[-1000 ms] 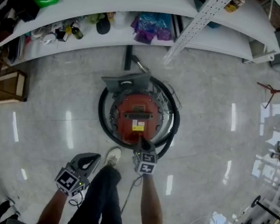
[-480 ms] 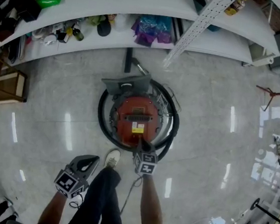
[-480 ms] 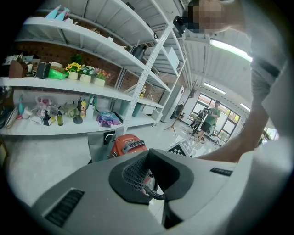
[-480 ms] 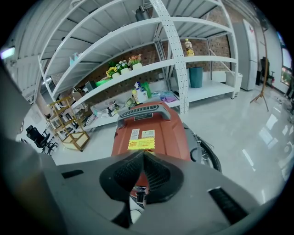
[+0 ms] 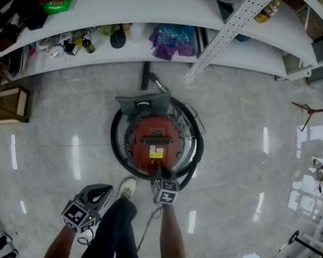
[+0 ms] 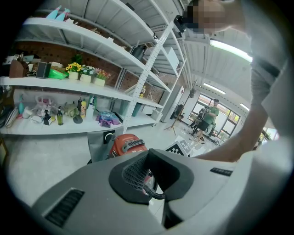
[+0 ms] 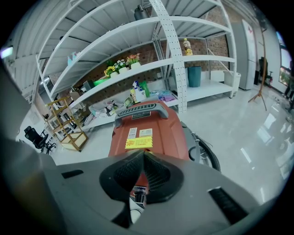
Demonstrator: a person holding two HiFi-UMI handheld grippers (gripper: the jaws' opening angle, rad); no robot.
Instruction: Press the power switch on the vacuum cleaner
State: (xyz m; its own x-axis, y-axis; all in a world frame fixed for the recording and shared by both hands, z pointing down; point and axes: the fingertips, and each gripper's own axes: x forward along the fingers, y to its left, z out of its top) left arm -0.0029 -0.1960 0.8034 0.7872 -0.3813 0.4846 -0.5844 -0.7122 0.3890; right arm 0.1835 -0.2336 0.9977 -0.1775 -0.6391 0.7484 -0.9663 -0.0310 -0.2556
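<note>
Two ribbed black pads of the right gripper [image 7: 143,155] meet, shut on nothing, tips at the near rim of the domed red plastic vacuum cleaner [image 5: 154,137], ringed by a black hose [image 5: 114,146]. The left gripper [image 5: 105,191], also shut, hangs well apart above the glossy grey floor [image 5: 247,142].

Yellow sticker [image 7: 138,142] on the vacuum cleaner [image 7: 166,134]: we see lines of print, too small to read.
White stickers [image 7: 146,132] just above it: print we cannot make out.
Dark label [image 7: 140,114] below the handle: illegible to us.
Readable text: we find none.
</note>
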